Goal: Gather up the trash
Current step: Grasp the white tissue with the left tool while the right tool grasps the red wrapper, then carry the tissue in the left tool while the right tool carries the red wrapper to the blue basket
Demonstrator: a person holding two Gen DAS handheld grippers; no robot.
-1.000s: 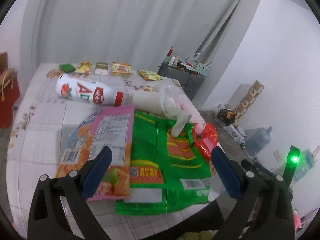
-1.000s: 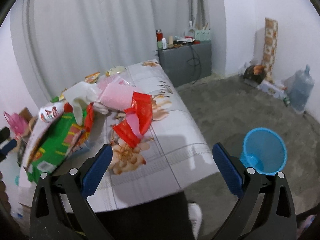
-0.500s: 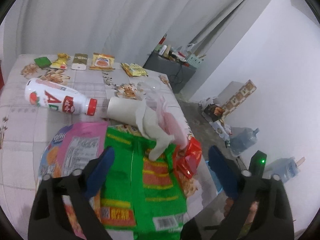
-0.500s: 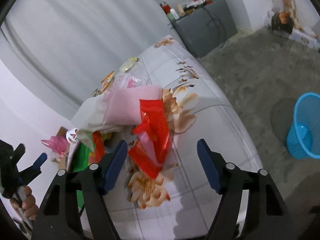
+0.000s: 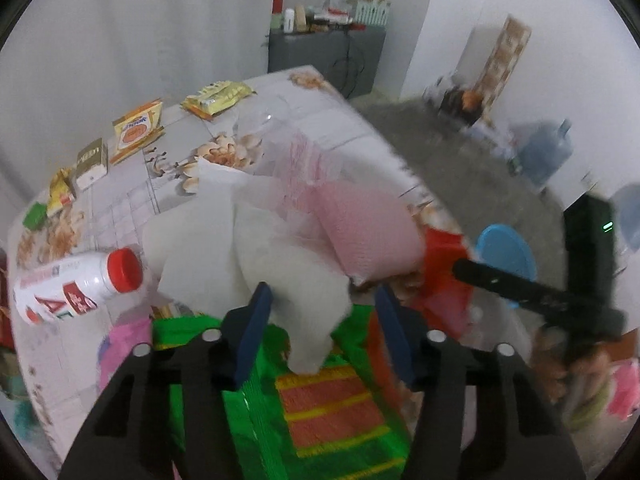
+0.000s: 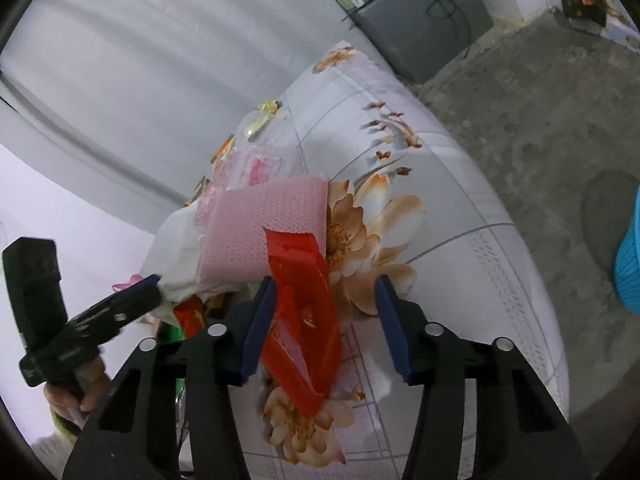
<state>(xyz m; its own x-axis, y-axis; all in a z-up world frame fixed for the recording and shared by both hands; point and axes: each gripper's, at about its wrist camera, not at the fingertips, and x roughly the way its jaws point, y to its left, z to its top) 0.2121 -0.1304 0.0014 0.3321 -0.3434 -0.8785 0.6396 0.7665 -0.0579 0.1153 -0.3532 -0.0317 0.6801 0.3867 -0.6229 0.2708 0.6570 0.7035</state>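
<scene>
A heap of trash lies on the flowered table. In the left wrist view my left gripper is open around a crumpled white paper, above a green snack bag. A pink wrapper lies beyond it. In the right wrist view my right gripper is open with a red wrapper between its fingers, next to the pink wrapper. The left gripper shows at that view's left. The blue trash bin stands on the floor to the right, also at the right wrist view's edge.
A white bottle with a red cap lies at the left. Several small snack packets lie along the far table edge. A grey cabinet and a water jug stand beyond on the concrete floor.
Both grippers moved forward into the heap and narrowed. The left now straddles the white paper, the right straddles the red wrapper.
</scene>
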